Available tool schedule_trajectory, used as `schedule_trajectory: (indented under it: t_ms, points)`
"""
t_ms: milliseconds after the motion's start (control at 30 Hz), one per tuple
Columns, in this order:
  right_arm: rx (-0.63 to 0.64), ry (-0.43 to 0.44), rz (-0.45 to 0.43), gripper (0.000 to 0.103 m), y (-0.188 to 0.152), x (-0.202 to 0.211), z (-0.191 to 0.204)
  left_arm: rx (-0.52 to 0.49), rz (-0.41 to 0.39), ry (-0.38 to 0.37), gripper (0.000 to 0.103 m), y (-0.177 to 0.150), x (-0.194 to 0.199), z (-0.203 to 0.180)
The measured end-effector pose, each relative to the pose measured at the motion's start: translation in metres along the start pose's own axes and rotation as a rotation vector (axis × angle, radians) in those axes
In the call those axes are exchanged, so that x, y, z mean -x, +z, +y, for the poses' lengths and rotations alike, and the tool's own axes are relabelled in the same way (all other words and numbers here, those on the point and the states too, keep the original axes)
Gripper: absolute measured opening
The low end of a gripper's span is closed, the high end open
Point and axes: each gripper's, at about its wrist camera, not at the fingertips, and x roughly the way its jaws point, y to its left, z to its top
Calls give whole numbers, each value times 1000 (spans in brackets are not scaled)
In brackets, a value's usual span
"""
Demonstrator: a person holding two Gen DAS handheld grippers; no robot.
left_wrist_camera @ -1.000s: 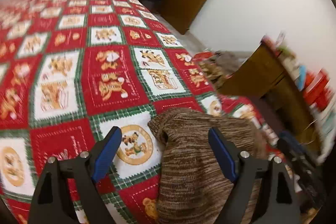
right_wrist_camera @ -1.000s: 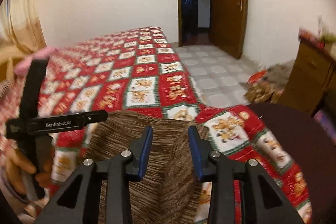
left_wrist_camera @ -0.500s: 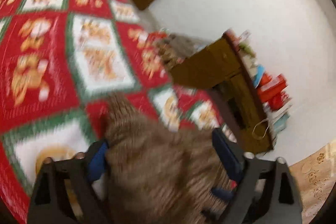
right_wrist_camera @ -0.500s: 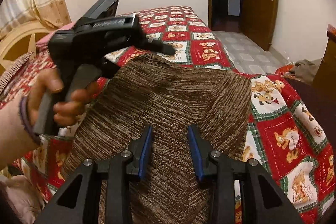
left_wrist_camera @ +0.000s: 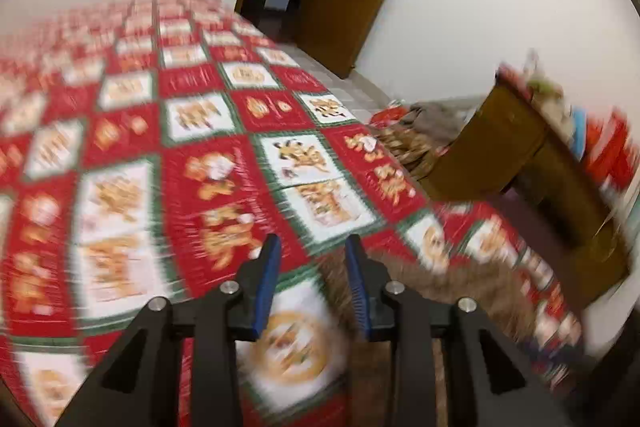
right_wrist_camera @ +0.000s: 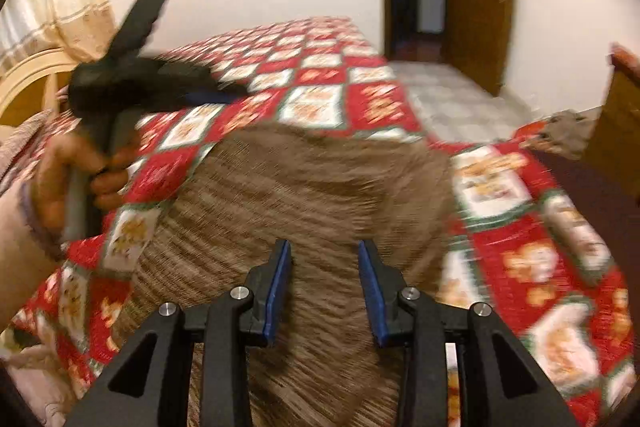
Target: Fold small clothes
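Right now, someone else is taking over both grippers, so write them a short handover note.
Left gripper: jaws closing, only the red checked bedspread showing between them; the brown knitted garment lies just to its right.
Right gripper: jaws part open over the brown knitted garment, pads not visibly pressing it.
Garment lies on the bedspread near the bed's edge. Blur hides whether any fold is made.
Left: grip the edges, fold, smooth flat.

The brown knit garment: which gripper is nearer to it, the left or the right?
Right. The right gripper is over the middle of the brown knit garment; the left gripper, fingers closing, is at its edge, mostly over the quilt.
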Motion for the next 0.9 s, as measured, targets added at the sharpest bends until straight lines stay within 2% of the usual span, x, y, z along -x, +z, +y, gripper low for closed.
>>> schedule_trajectory:
  t_ms: [67, 133, 167, 267, 333, 400, 467, 533, 600, 667, 767, 900]
  points:
    - [-50, -37, -56, 37, 4, 26, -12, -67, -11, -6, 45, -18, 19, -11]
    - [-93, -21, -71, 37, 4, 47, -20, -106, 11, -40, 72, -42, 29, -27]
    - [-102, -8, -66, 37, 2, 52, -19, -116, 15, -50, 75, -52, 30, -33]
    - [-99, 48, -32, 37, -8, 61, -7, -116, 84, -74, 76, -87, 32, -50]
    - [-64, 60, -11, 37, -19, 61, 7, -97, 114, -64, 76, -100, 27, -58]
    - [-32, 59, 9, 37, -33, 59, 20, -109, 135, -16, 76, -118, 26, -65]
    - [-15, 53, 49, 37, -47, 51, 28, -138, 152, 71, 76, -131, 22, -68]
    - [12, -1, 95, 37, -62, 41, 34, -127, 152, 77, 76, -140, 24, -68]
    - [69, -43, 72, 37, -69, 44, 41, -132, 157, 106, 77, -145, 27, -69]
    - [135, -110, 85, 37, -73, 45, 52, -140, 163, 133, 77, -148, 30, -71]
    - [167, -167, 111, 37, -77, 51, 61, -136, 157, 170, 76, -154, 42, -71]
    - [89, -112, 59, 37, -76, 82, 58, -150, 88, 214, 76, -154, 70, -77]
